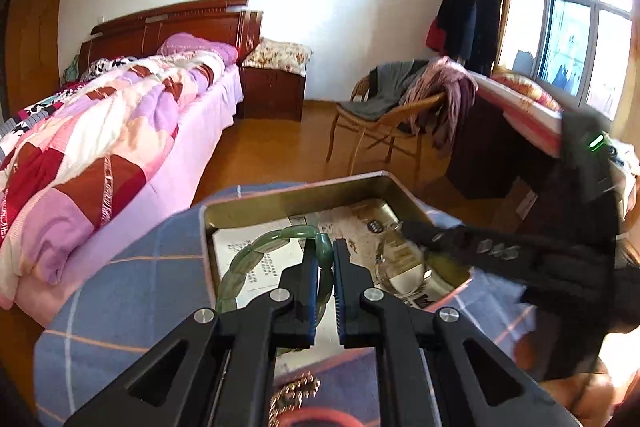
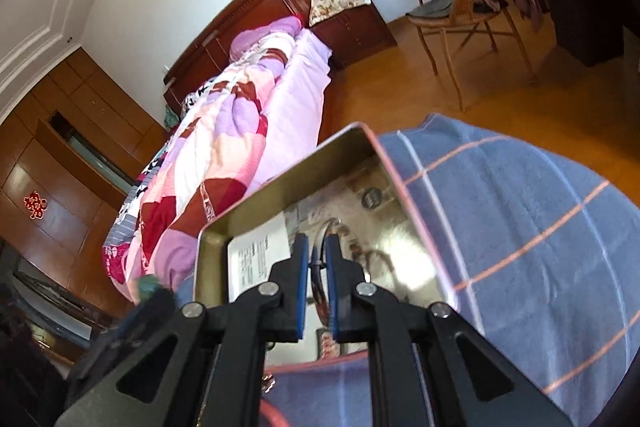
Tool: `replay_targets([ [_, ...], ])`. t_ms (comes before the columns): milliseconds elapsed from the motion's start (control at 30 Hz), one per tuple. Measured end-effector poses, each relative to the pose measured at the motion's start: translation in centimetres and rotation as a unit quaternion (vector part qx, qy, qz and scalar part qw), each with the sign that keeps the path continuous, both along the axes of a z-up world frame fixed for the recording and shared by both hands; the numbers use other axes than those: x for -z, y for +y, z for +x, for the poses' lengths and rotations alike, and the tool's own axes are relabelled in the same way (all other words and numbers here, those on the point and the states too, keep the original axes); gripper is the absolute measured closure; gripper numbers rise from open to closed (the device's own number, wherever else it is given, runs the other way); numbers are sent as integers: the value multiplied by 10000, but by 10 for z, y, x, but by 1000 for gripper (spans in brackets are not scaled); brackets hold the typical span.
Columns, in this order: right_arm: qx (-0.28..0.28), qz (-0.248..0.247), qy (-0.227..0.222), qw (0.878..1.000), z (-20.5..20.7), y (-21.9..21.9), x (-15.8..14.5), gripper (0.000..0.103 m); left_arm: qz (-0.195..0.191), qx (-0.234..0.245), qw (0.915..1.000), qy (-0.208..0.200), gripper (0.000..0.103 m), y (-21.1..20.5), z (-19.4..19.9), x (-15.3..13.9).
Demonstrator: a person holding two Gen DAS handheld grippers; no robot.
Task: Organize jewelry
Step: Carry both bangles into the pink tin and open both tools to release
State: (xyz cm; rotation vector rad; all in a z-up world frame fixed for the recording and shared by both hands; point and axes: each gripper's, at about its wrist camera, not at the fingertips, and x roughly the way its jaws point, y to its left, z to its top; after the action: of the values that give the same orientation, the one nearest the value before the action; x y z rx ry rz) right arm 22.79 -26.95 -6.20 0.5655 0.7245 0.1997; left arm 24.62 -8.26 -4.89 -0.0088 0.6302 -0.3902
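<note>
on blue plaid cloth, bedrm: tin

Open tin on blue checked cloth

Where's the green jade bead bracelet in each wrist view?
Left wrist: the green jade bead bracelet sits low centre, looping left inside the gold metal tin, one bead between the left gripper pads.
Right wrist: only a blurred green bit at the lower left edge, at the left gripper's tip.
Shared landmark: the white printed card in the tin.
</note>
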Motion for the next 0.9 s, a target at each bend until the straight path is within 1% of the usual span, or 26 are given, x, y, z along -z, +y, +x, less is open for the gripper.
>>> replay_targets([
  [67,-16,-117,-50,9999,1,-3,-3,91,124,-26,9999,117,97,-8,6,8],
  [167,77,-235,-142,9996,-3,-9,-7,86,287,-143,9991,279,97,-14,16,15],
  [200,140,-272,-130,9994,-5,-11,-8,79,334,-214,9987,330,95,-15,17,17],
  [233,174,-247,-121,9995,-5,-13,-8,70,357,-241,9983,394,89,-16,20,17],
  [267,206,-179,-138,9995,-5,-17,-9,52,374,-267,9977,506,83,-15,21,18],
  [300,306,-93,-219,9992,-12,-22,-13,47,367,-277,9972,582,66,-15,22,18],
  [333,365,-63,-281,9989,-14,-24,-16,47,322,-308,9970,631,48,-12,19,15],
  [367,407,-65,-332,9986,-18,-24,-20,47,282,-351,9973,589,42,-9,16,12],
  [400,530,-123,-402,9977,-27,-27,-27,47,229,-448,9978,432,35,-3,7,3],
  [467,728,-227,-477,9959,-37,-28,-35,47,242,-506,9980,297,34,-1,0,-5],
  [533,862,-355,-462,9946,-51,-29,-40,47,426,-531,9974,226,34,4,-11,-14],
  [600,873,-422,-424,9944,-64,-28,-40,47,567,-550,9968,115,34,13,-27,-20],
  [700,771,-673,-298,9943,-86,-20,-36,47,670,-549,9962,95,34,28,-49,-22],
  [800,634,-751,-179,9950,-105,-14,-27,47,630,-643,9958,138,34,42,-67,-20],
  [900,557,-781,-106,9953,-120,-10,-22,47,488,-755,9957,204,34,56,-88,-19],
])
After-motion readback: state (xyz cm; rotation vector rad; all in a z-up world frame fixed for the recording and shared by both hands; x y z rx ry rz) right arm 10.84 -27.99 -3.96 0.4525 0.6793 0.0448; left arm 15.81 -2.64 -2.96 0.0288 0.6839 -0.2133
